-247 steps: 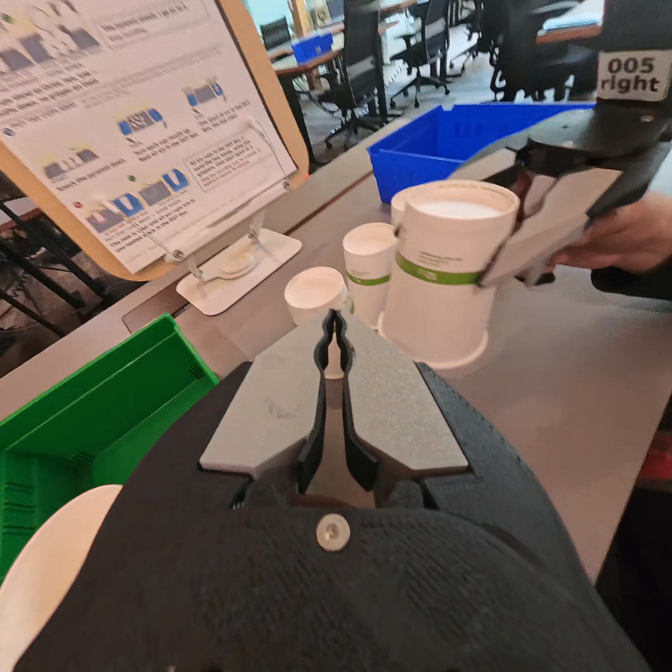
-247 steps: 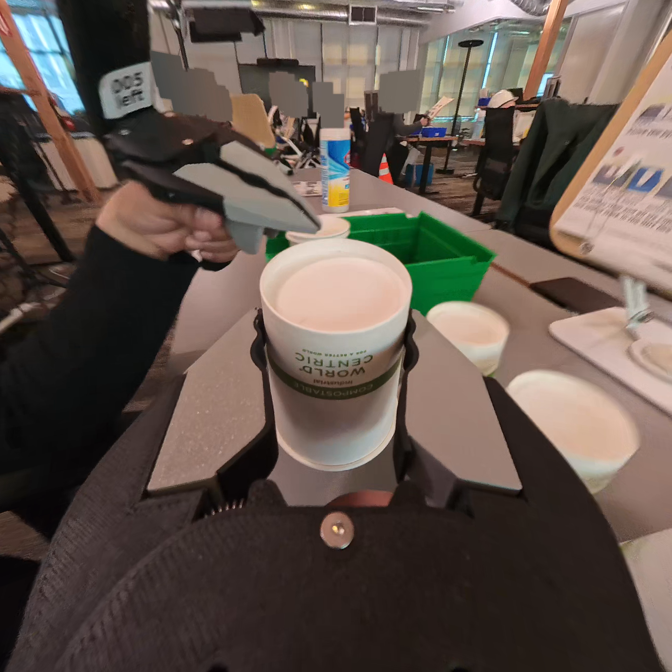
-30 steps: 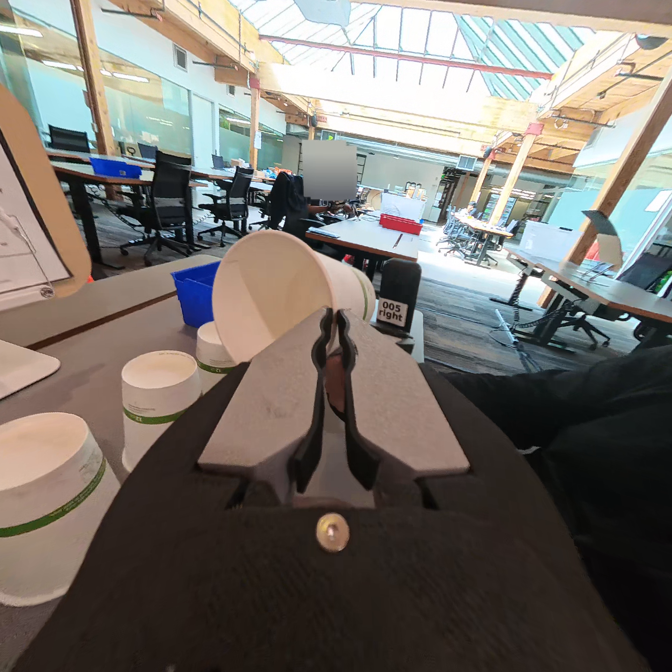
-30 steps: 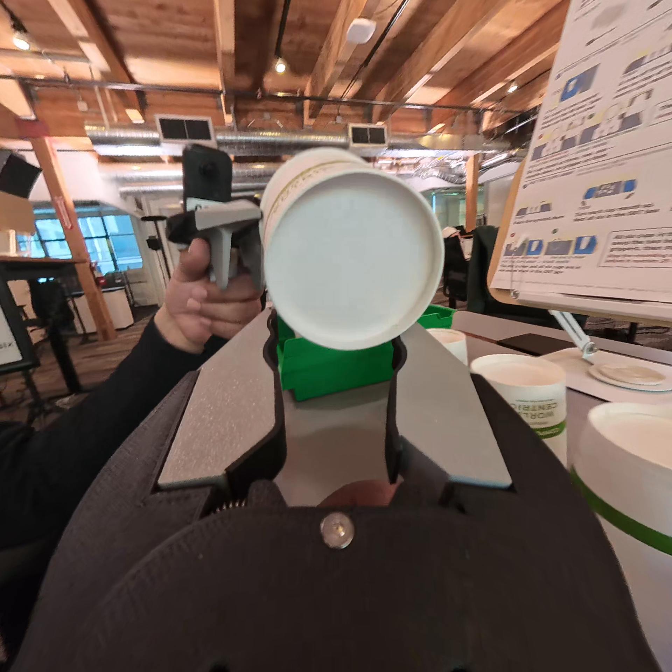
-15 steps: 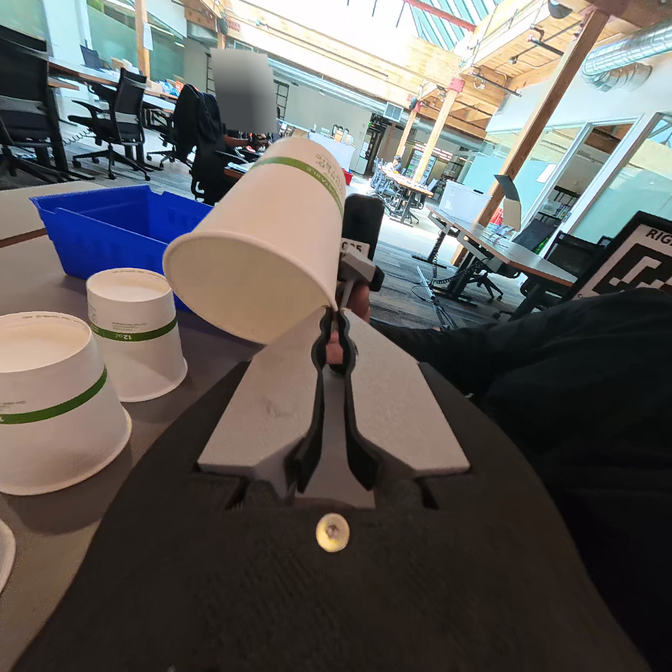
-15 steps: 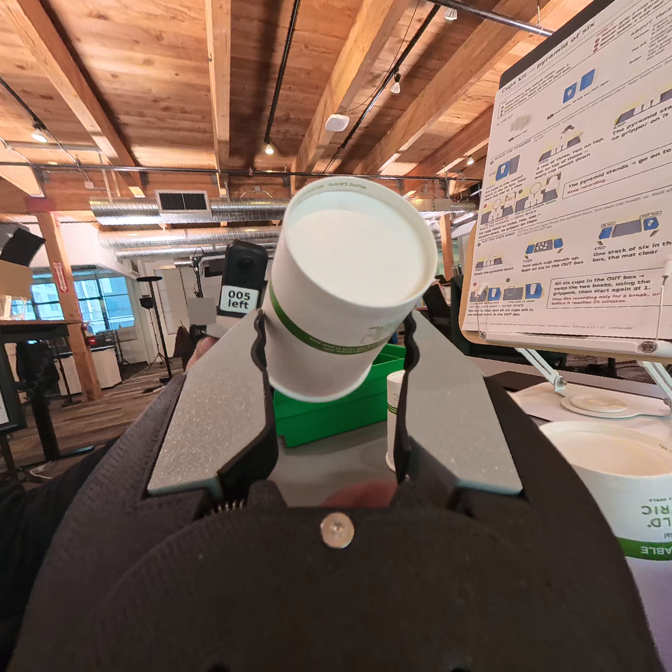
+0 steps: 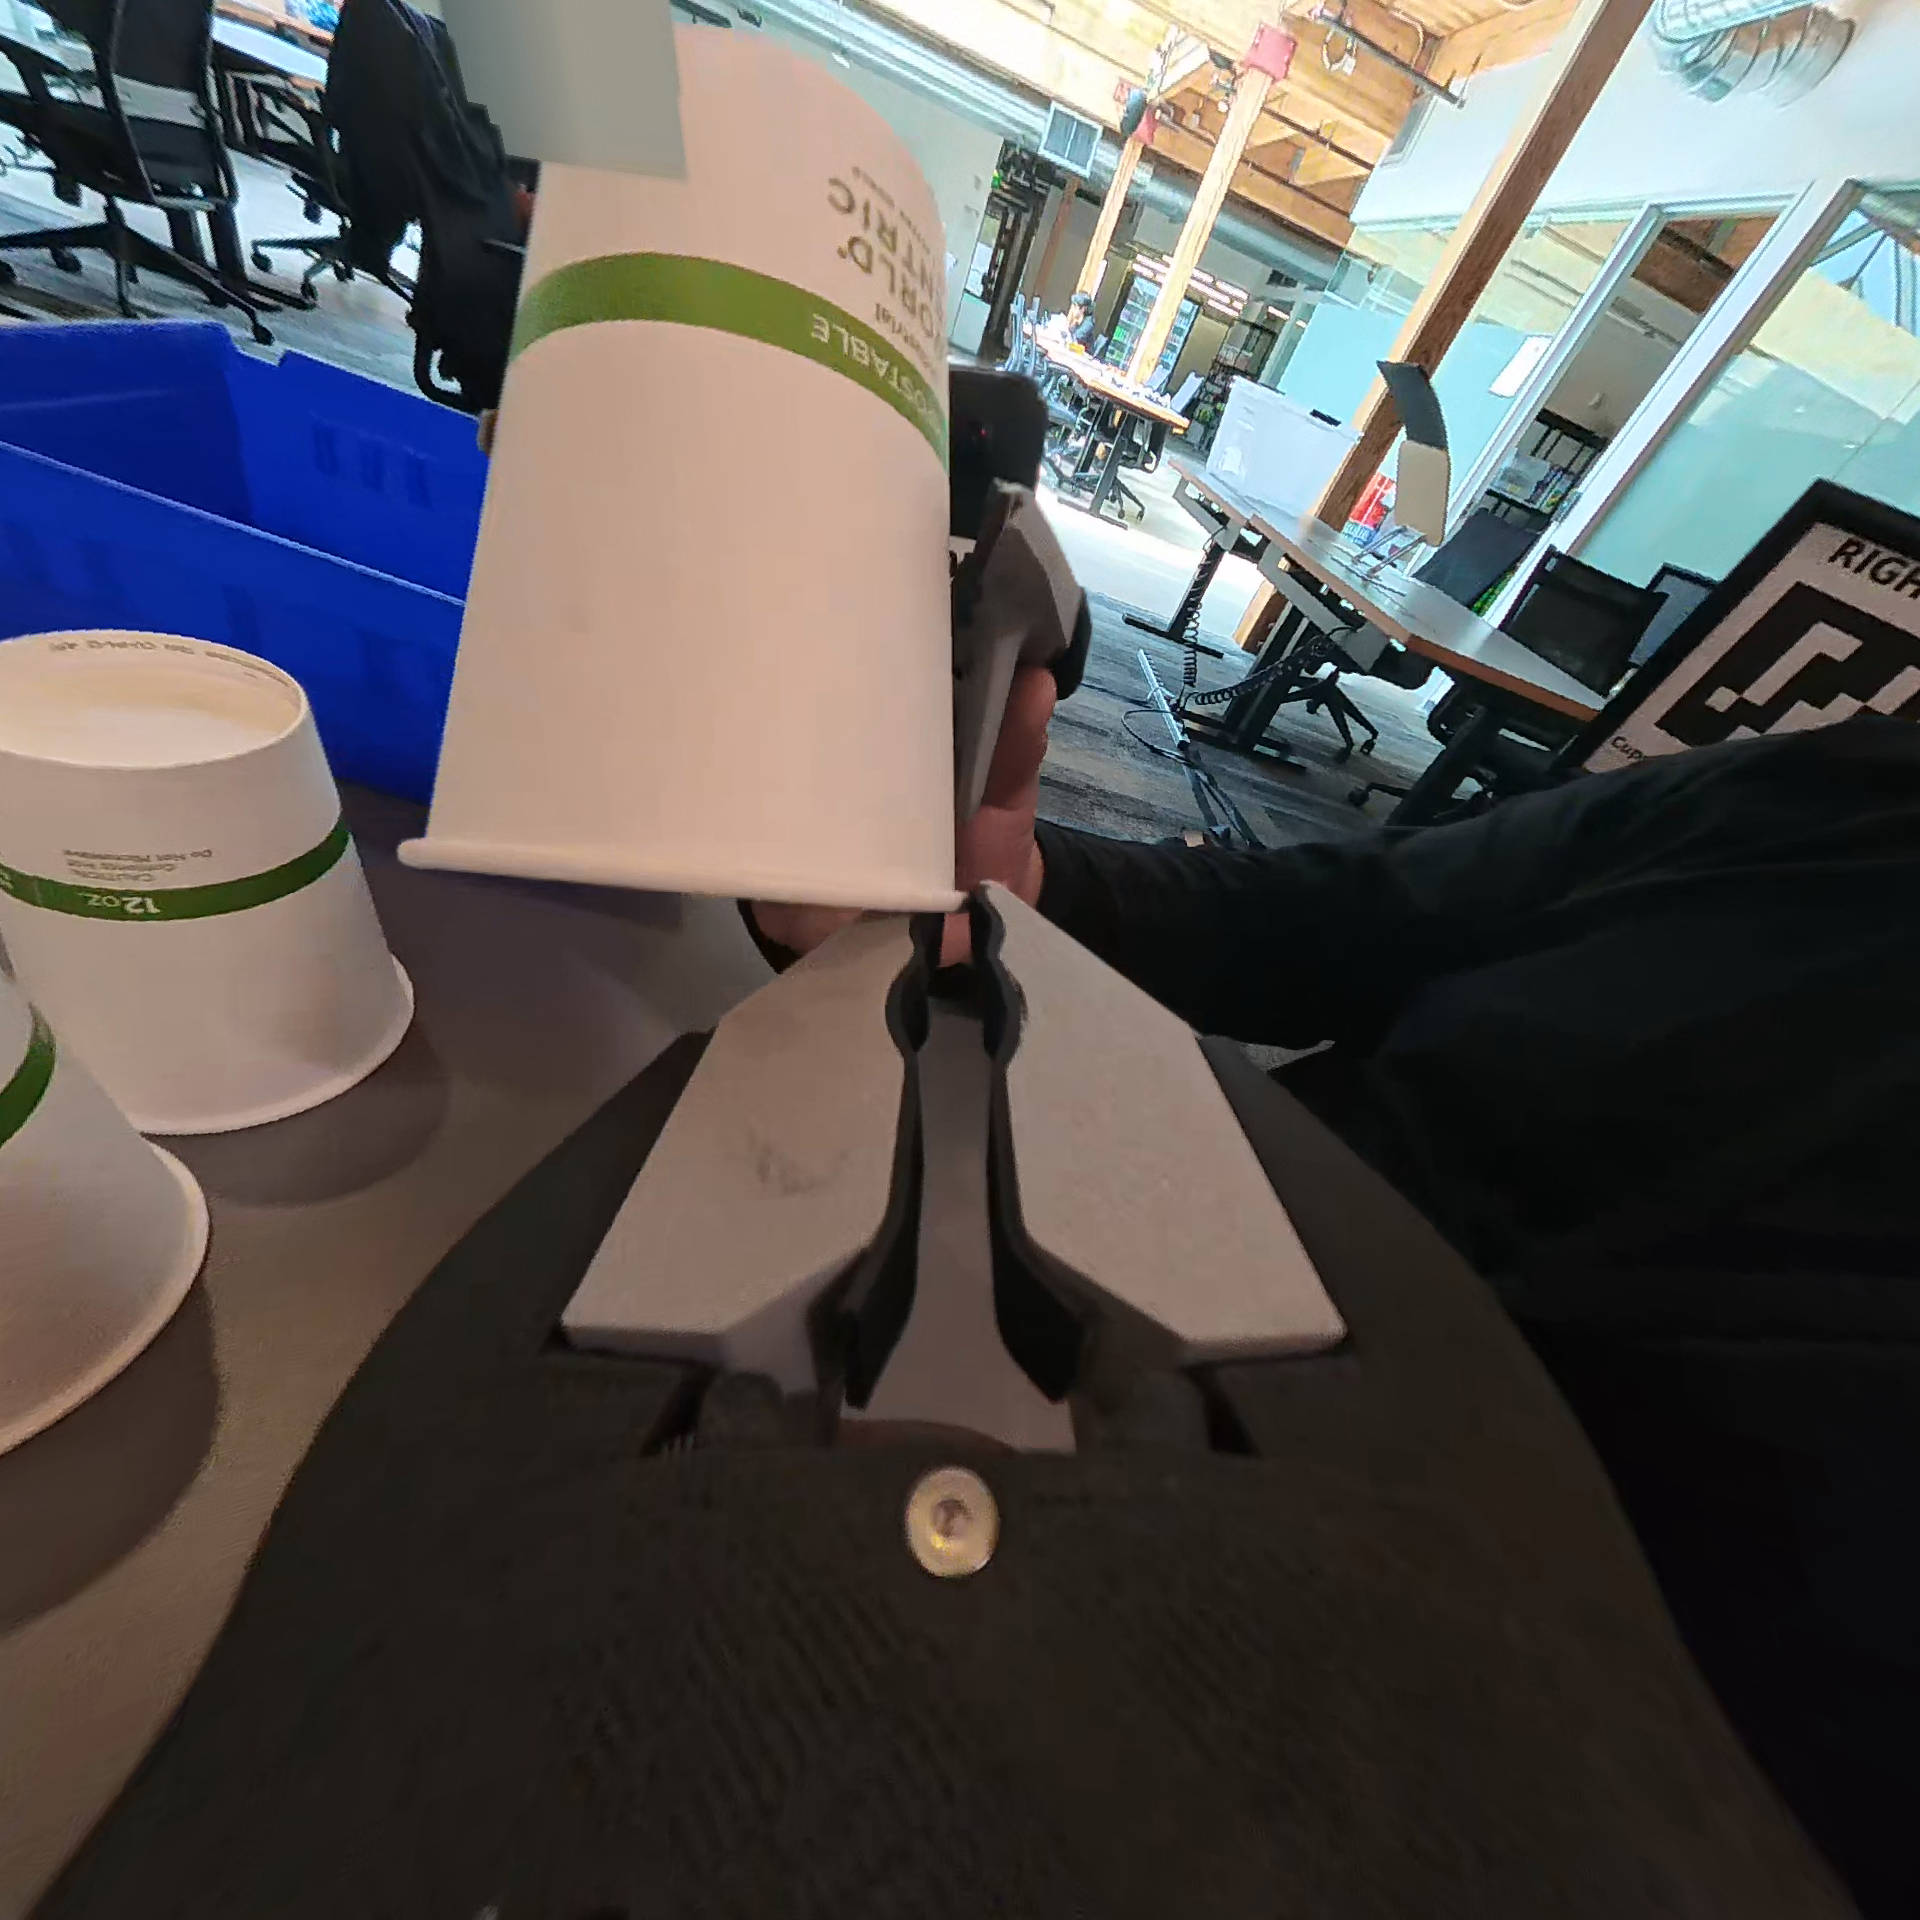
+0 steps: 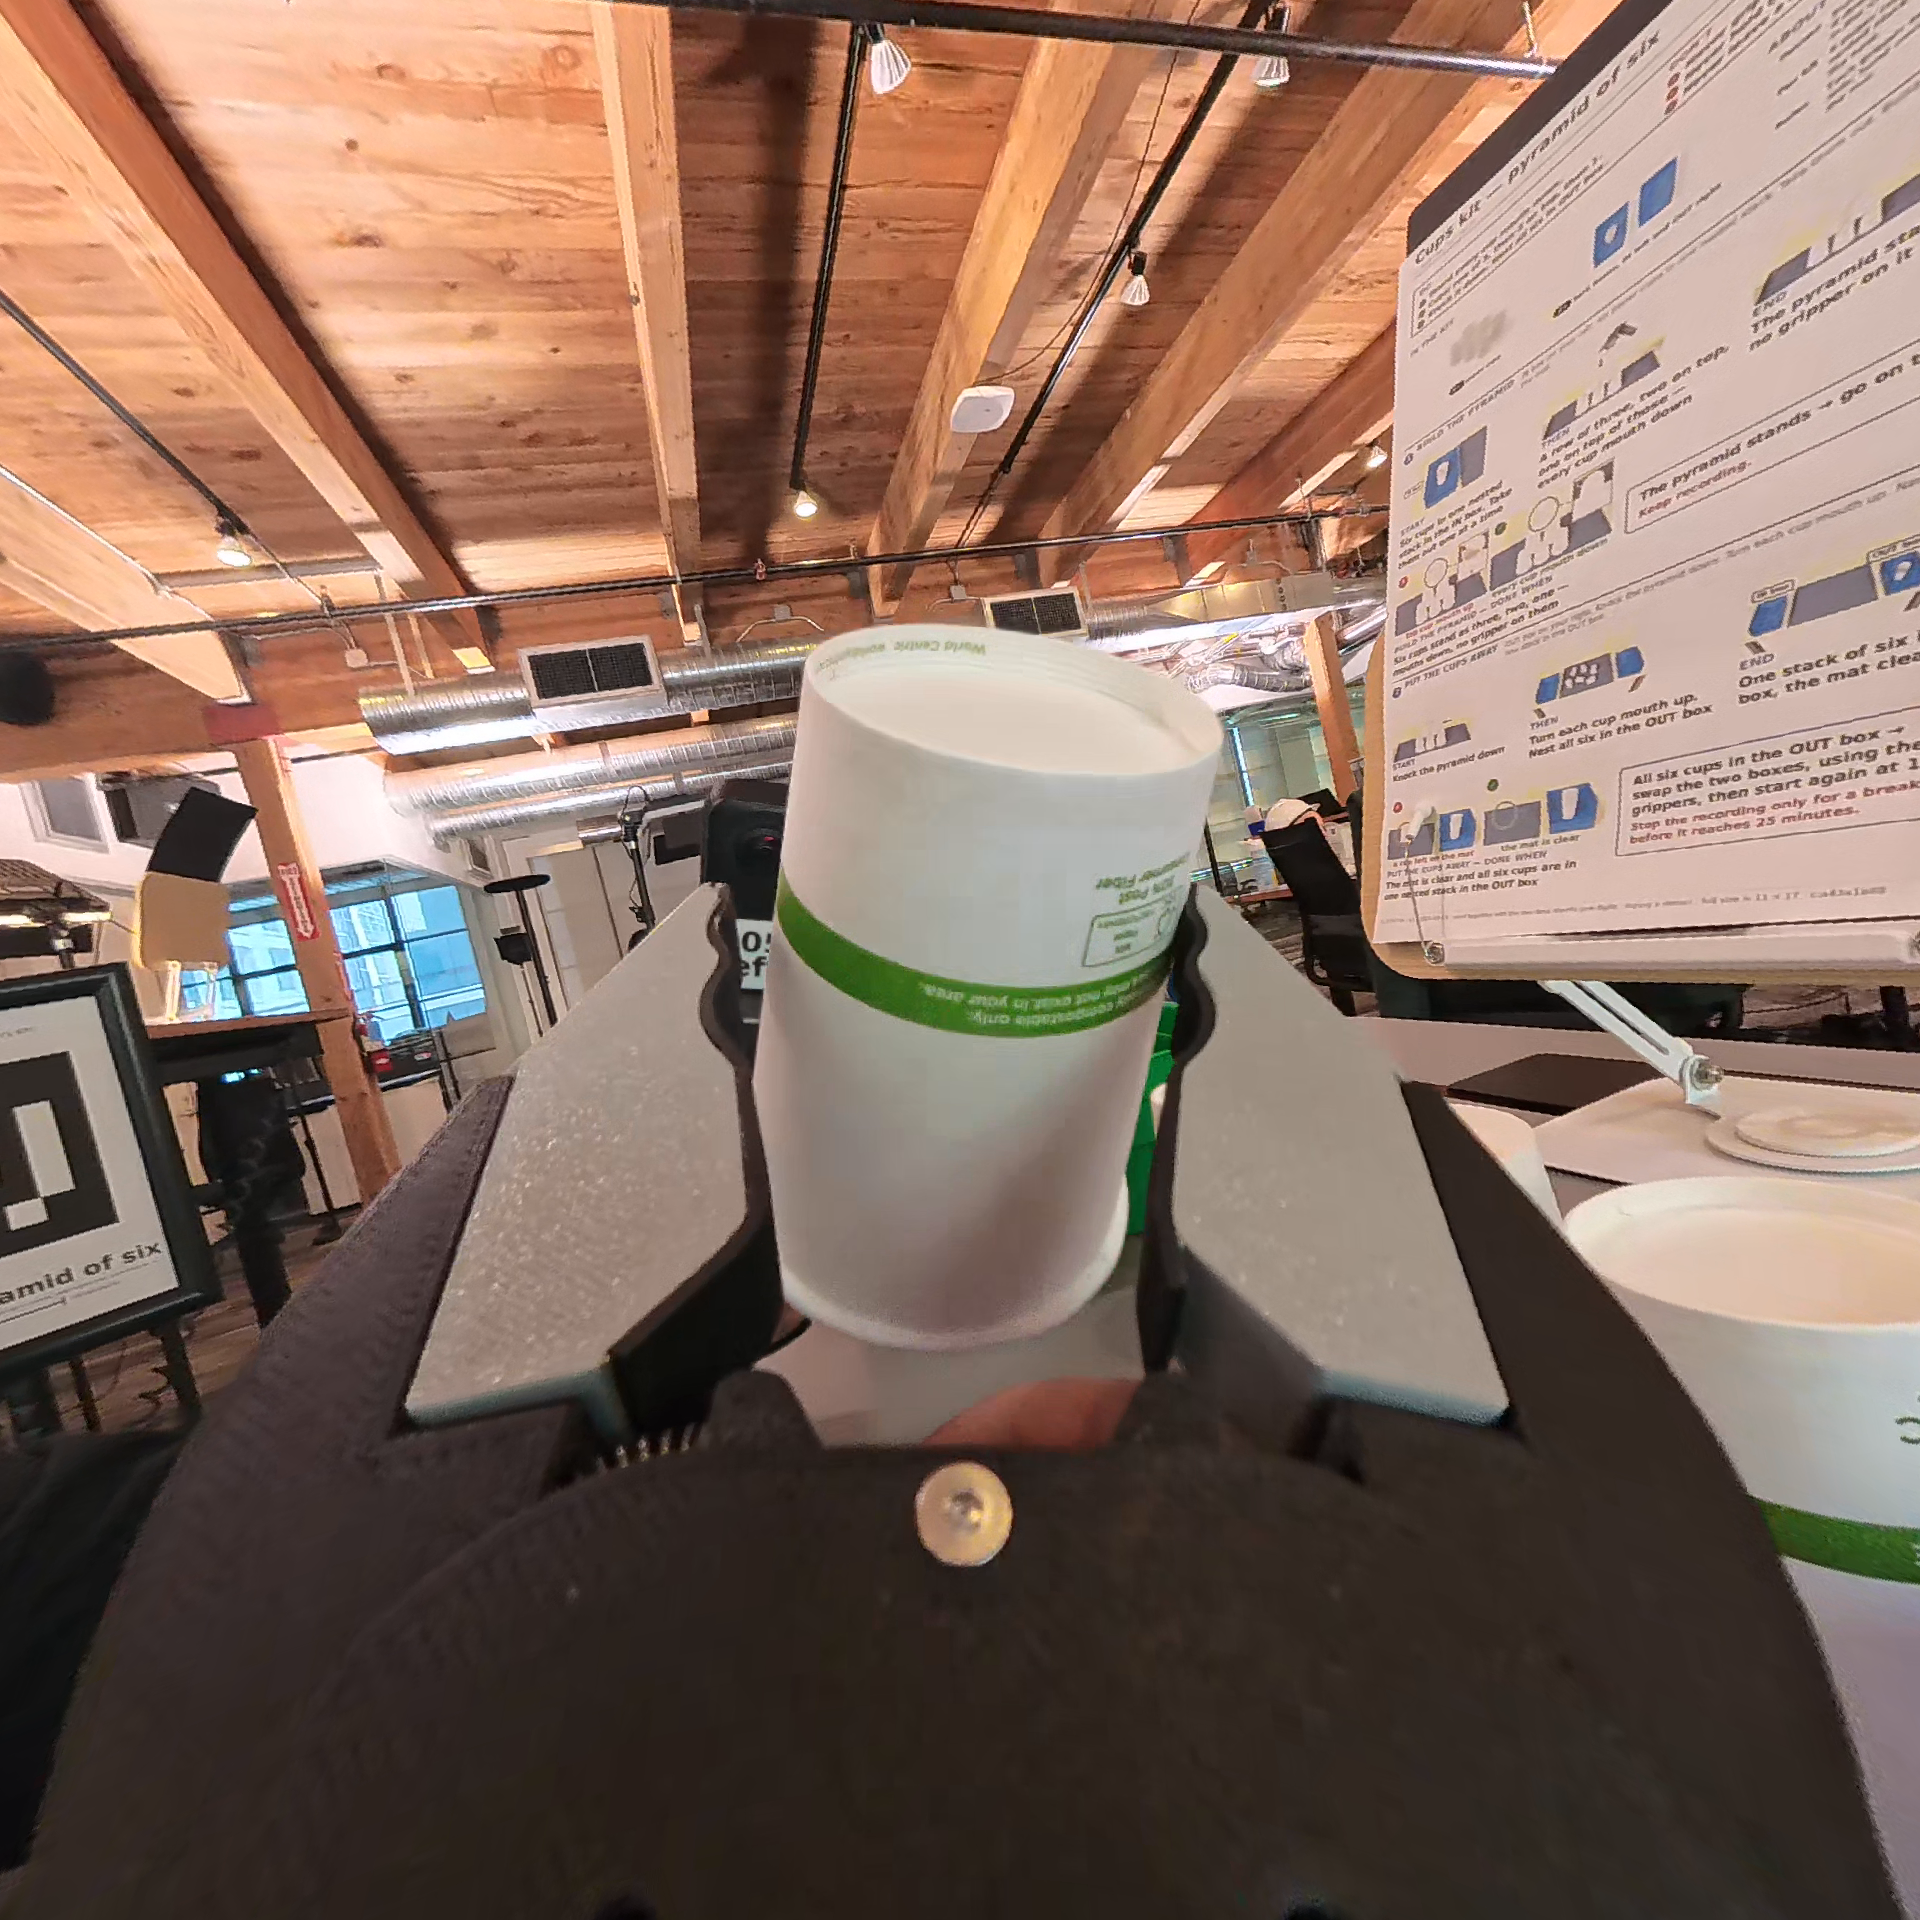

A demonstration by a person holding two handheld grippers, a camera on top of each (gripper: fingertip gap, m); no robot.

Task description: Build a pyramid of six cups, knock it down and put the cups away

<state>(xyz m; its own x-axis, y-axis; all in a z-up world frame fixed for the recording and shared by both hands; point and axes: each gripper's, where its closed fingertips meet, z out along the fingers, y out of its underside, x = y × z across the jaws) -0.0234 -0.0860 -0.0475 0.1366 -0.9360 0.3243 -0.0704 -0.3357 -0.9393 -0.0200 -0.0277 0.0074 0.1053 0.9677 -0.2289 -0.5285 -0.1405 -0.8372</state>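
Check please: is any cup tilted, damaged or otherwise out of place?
Nothing stands out. The held cup sits mouth-down in the right gripper, leaning slightly, undamaged. Two cups stand mouth-down on the table.

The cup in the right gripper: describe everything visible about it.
The white paper cup has a green band around its upper half and a rolled rim. It is held mouth down, slightly tilted, in the air above the table. The right gripper is shut on its sides. The left gripper's closed tips sit beside its rim.
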